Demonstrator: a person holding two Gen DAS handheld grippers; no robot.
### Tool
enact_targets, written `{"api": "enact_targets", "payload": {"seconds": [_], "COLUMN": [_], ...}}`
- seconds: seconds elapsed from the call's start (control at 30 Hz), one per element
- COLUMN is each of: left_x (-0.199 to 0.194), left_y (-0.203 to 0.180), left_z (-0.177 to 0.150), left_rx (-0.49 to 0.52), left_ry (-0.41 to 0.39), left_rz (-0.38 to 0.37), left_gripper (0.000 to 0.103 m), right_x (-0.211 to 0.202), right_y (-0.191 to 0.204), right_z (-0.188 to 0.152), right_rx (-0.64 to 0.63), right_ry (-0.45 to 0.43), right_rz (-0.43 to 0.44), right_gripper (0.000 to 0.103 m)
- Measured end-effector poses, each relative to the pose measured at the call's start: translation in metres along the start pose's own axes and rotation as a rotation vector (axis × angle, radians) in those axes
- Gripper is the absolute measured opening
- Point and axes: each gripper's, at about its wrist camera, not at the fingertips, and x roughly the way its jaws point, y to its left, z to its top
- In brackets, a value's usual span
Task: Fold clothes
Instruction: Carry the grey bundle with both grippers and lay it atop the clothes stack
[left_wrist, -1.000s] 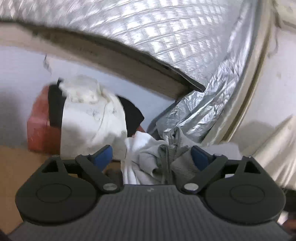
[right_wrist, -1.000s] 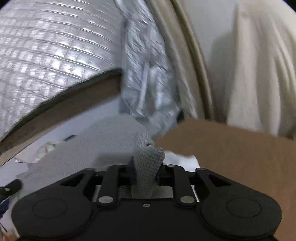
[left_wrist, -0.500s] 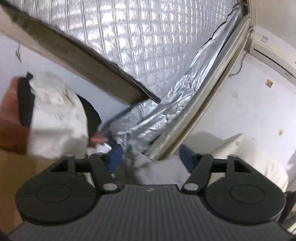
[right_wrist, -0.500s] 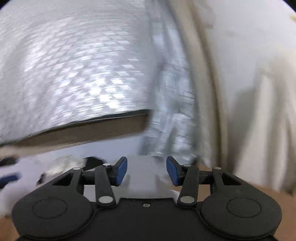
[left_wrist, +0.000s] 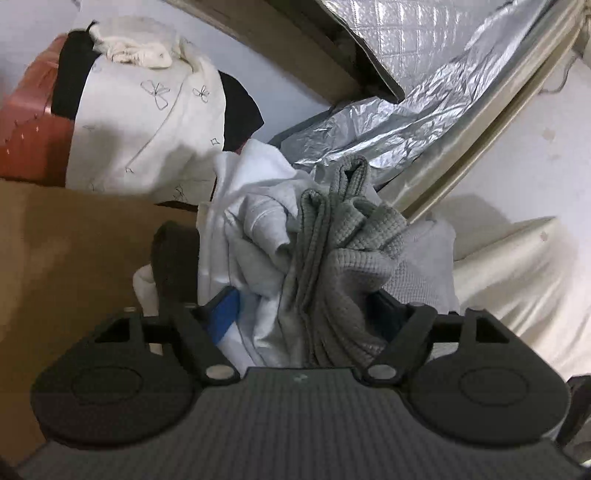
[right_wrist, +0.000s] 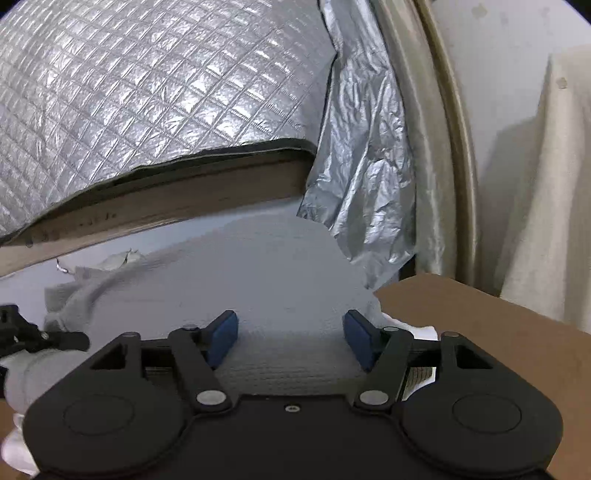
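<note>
Facing a wall hung with quilted foil (right_wrist: 147, 96) and crinkled silver sheet (left_wrist: 388, 129), I look along both tools over a brown tabletop (left_wrist: 74, 251) that carries a heap of laundry. Farthest back in the left view, a white flower-print garment (left_wrist: 147, 122) drapes over a red case (left_wrist: 29, 122), with black cloth (left_wrist: 236, 110) behind it. Nearer lies a white top (left_wrist: 243, 206), and against it a bunched grey waffle-knit garment (left_wrist: 343, 240) stands up in folds, spilling toward me. My left fingers (left_wrist: 308, 310) are spreading, and the white and grey cloth sits between them; the right pad is hidden behind the grey knit, so I cannot tell whether it touches, though the blue left pad (left_wrist: 225, 314) looks just beside the white cloth rather than pressed in. In the right view, a pale grey knit (right_wrist: 258, 273) spreads flat over the tabletop (right_wrist: 498, 332) and runs under and between my right fingers (right_wrist: 291, 338), which are also spreading, both blue pads standing clear of any fold. At the left edge there, part of my other tool (right_wrist: 33, 338) rests by the same cloth.
</note>
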Motion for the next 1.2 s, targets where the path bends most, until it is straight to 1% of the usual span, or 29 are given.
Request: {"api": "enact_targets", "payload": {"seconds": [0.1,0.2,0.27,0.33,0.37,0.4,0.43,0.47,0.5,0.53,0.57,0.6,0.67,0.73,0.8,0.9,0.97,1.0,1.07,1.1,1.2], "left_x": [0.003,-0.002,-0.011,-0.025,-0.037,-0.048,-0.059,-0.069,-0.076,-0.081,-0.085,-0.087,-0.090,-0.092,-0.095,-0.107,-0.118,-0.123,-0.130,-0.131,-0.135], "left_y": [0.001,0.001,-0.006,-0.016,-0.025,-0.033,-0.040,-0.047,-0.053,-0.058,-0.062,-0.064,-0.068,-0.068,-0.068,-0.070,-0.079,-0.084,-0.095,-0.096,-0.090], "left_z": [-0.003,-0.004,-0.002,0.003,0.006,0.008,0.007,0.006,0.005,0.002,-0.001,-0.005,-0.015,-0.032,-0.051,-0.076,-0.094,-0.103,-0.122,-0.130,-0.148], "left_rx": [-0.005,0.008,0.023,0.051,0.082,0.117,0.157,0.192,0.219,0.238,0.252,0.251,0.248,0.245,0.271,0.309,0.393,0.454,0.547,0.554,0.492], "left_ry": [0.006,0.006,0.006,0.001,-0.019,-0.042,-0.072,-0.098,-0.113,-0.113,-0.106,-0.084,-0.038,0.015,0.058,0.060,0.047,0.044,0.031,0.038,0.104], "left_rz": [0.011,0.012,0.024,0.041,0.053,0.067,0.088,0.117,0.156,0.201,0.239,0.262,0.300,0.285,0.267,0.301,0.340,0.356,0.407,0.425,0.409], "left_gripper": [0.080,0.081,0.081,0.082,0.083,0.087,0.094,0.097,0.100,0.100,0.100,0.100,0.100,0.100,0.100,0.100,0.100,0.100,0.100,0.100,0.100], "right_x": [0.009,0.004,0.001,-0.003,-0.010,-0.023,-0.037,-0.052,-0.066,-0.079,-0.092,-0.106,-0.137,-0.165,-0.190,-0.218,-0.232,-0.238,-0.241,-0.243,-0.252], "right_y": [-0.007,-0.010,-0.013,-0.022,-0.025,-0.026,-0.026,-0.026,-0.025,-0.023,-0.022,-0.020,-0.020,-0.020,-0.019,-0.012,-0.005,-0.001,0.004,0.006,0.012], "right_z": [-0.002,-0.011,-0.012,-0.008,-0.006,-0.004,-0.003,-0.002,-0.003,-0.005,-0.007,-0.010,-0.018,-0.024,-0.030,-0.037,-0.040,-0.042,-0.046,-0.050,-0.062], "right_rx": [0.035,0.055,0.081,0.149,0.180,0.214,0.250,0.287,0.302,0.303,0.303,0.304,0.297,0.293,0.287,0.260,0.239,0.228,0.235,0.233,0.206], "right_ry": [0.016,0.004,-0.001,0.010,0.014,0.009,0.001,-0.007,0.003,0.025,0.047,0.069,0.083,0.093,0.100,0.105,0.118,0.141,0.244,0.274,0.303], "right_rz": [0.015,0.011,0.018,0.038,0.025,-0.006,-0.043,-0.080,-0.096,-0.097,-0.098,-0.099,-0.078,-0.088,-0.096,-0.107,-0.124,-0.139,-0.192,-0.210,-0.239], "right_gripper": [0.070,0.070,0.070,0.070,0.070,0.070,0.071,0.078,0.084,0.089,0.089,0.089,0.089,0.090,0.090,0.091,0.093,0.094,0.095,0.095,0.095]}}
